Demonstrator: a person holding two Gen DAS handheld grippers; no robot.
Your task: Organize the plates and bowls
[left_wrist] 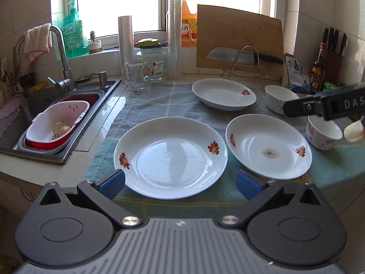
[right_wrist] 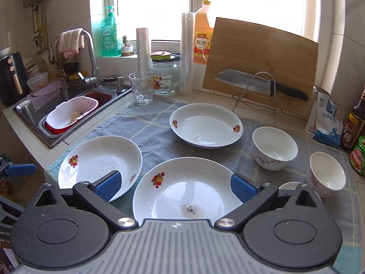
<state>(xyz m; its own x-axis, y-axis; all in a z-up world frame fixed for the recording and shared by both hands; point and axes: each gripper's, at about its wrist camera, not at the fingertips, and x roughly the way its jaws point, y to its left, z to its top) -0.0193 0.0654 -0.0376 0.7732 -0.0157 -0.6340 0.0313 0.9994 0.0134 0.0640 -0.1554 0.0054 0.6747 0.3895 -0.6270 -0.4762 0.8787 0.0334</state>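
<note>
On the sunlit kitchen counter, a grey checked cloth (left_wrist: 159, 100) lies beside the sink (left_wrist: 34, 118).

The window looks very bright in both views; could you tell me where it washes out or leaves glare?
Left wrist view: the window is blown out to white, and a reflection streaks the near plate. Right wrist view: the window is likewise overexposed, with glare on the far plate; fisheye bends the cutting board edge.

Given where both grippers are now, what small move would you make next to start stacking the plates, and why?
Probably ease the right gripper down onto the near rim of the stained plate: both grippers are open and empty, and that plate already lies between its fingers.
</note>
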